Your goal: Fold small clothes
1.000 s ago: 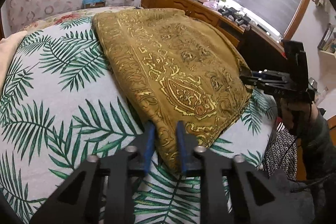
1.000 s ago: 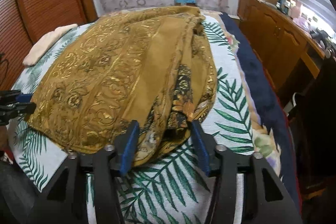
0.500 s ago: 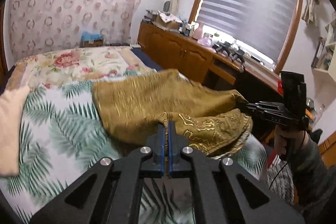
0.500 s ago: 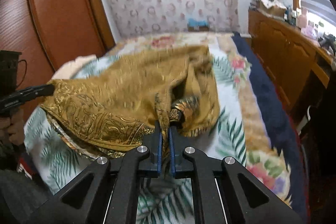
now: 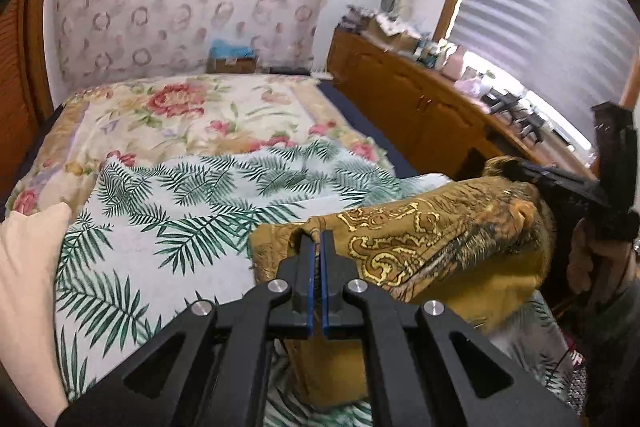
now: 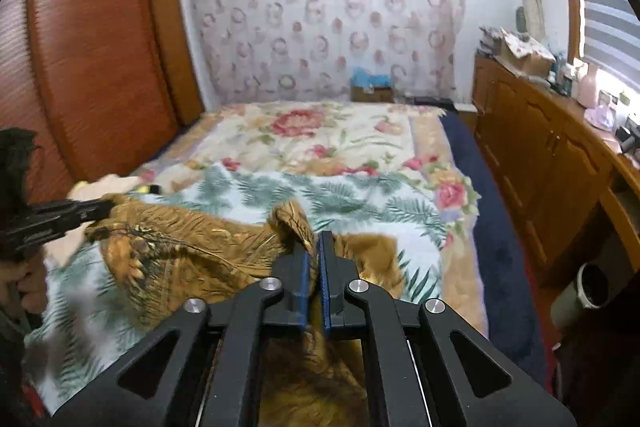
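Left gripper (image 5: 318, 241) and right gripper (image 6: 314, 247) each pinch the mustard patterned cloth (image 5: 432, 239), low centre of frame.

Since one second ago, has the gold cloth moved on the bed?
Yes. The gold cloth has been pulled off the far palm-leaf sheet toward the camera and lifted at the near edge, so more of the sheet shows.

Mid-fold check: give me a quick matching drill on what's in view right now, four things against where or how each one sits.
Things:
1. left gripper
2. palm-leaf sheet
3. wooden cabinet
4. pink vase

States:
A. stands on the cabinet top by the window
B. runs along the bed's window side
C. shut on the mustard cloth
D. spread over the near part of the bed

Pairs: 1-C, 2-D, 3-B, 4-A
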A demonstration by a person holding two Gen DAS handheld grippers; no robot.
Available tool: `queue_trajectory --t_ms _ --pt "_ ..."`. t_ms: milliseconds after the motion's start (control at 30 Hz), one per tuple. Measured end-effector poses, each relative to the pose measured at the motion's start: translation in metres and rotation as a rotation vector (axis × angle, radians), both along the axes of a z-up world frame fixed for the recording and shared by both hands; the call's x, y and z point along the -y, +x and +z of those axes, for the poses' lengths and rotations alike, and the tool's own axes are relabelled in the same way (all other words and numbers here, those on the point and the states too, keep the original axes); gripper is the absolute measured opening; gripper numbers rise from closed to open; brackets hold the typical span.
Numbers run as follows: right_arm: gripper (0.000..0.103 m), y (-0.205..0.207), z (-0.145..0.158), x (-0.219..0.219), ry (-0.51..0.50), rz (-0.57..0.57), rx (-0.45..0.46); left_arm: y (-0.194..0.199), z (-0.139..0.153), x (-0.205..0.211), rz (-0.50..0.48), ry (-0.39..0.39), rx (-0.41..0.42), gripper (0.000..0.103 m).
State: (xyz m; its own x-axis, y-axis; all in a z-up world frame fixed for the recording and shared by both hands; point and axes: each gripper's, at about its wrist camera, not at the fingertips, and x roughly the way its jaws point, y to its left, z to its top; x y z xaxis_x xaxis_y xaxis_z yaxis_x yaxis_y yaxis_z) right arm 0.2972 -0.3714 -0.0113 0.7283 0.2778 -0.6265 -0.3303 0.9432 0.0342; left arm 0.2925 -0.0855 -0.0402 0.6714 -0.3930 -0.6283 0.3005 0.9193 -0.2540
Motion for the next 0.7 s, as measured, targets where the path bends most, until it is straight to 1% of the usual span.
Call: queue_trajectory --t_ms 33,100,133,167,200,233,267,367,467,500,533,567,600,633,667,700 --pt "0.020 0.009 -0.001 0.001 -0.016 -0.022 -0.011 0.004 -0.004 0.001 0.001 0.007 -0.006 0.000" --pt "0.031 0.010 0.001 0.005 -0.008 -0.014 -0.004 0.013 -0.011 0.001 -0.005 0.009 -0.020 0.001" --pt "0.040 0.008 0.001 0.007 -0.014 -0.008 0.003 0.016 -0.013 0.001 -0.008 0.004 -0.029 0.001" --pt "0.046 0.005 0.002 0.010 -0.030 -0.016 0.015 0.021 -0.018 0.000 -0.014 -0.004 -0.042 0.002" --pt "0.054 0.002 0.002 0.012 -0.039 -0.017 0.023 0.023 -0.019 -0.001 -0.018 -0.006 -0.048 0.002" --pt "0.057 -0.001 0.001 0.013 -0.042 -0.010 0.026 0.024 -0.020 0.000 -0.019 -0.004 -0.052 0.002" --pt "0.057 -0.006 0.000 0.016 -0.034 0.008 0.028 0.026 -0.022 0.000 -0.017 -0.002 -0.057 0.002" --pt "0.060 -0.014 0.000 0.021 -0.043 -0.011 0.040 0.032 -0.028 -0.003 -0.006 0.000 -0.070 0.002" --pt "0.063 -0.018 0.008 0.027 -0.029 -0.029 0.060 0.035 -0.029 -0.008 -0.025 -0.036 -0.089 0.002" --pt "0.066 -0.018 0.010 0.028 -0.019 -0.026 0.064 0.035 -0.027 -0.010 -0.034 -0.051 -0.090 0.002" --pt "0.070 -0.018 0.011 0.028 -0.013 -0.015 0.061 0.034 -0.025 -0.012 -0.044 -0.063 -0.093 0.005" --pt "0.070 -0.017 0.009 0.027 -0.014 0.003 0.047 0.033 -0.021 -0.013 -0.056 -0.071 -0.093 0.007" --pt "0.070 -0.014 0.004 0.026 -0.023 0.016 0.026 0.028 -0.014 -0.016 -0.064 -0.076 -0.076 0.011" --pt "0.070 -0.011 0.001 0.023 -0.028 0.023 0.011 0.024 -0.008 -0.018 -0.061 -0.066 -0.054 0.020" --pt "0.070 -0.007 -0.007 0.022 -0.036 0.036 -0.015 0.018 -0.001 -0.020 -0.044 -0.038 -0.023 0.030" --pt "0.070 -0.005 -0.013 0.020 -0.043 0.042 -0.037 0.014 0.005 -0.022 -0.032 -0.014 0.005 0.032"
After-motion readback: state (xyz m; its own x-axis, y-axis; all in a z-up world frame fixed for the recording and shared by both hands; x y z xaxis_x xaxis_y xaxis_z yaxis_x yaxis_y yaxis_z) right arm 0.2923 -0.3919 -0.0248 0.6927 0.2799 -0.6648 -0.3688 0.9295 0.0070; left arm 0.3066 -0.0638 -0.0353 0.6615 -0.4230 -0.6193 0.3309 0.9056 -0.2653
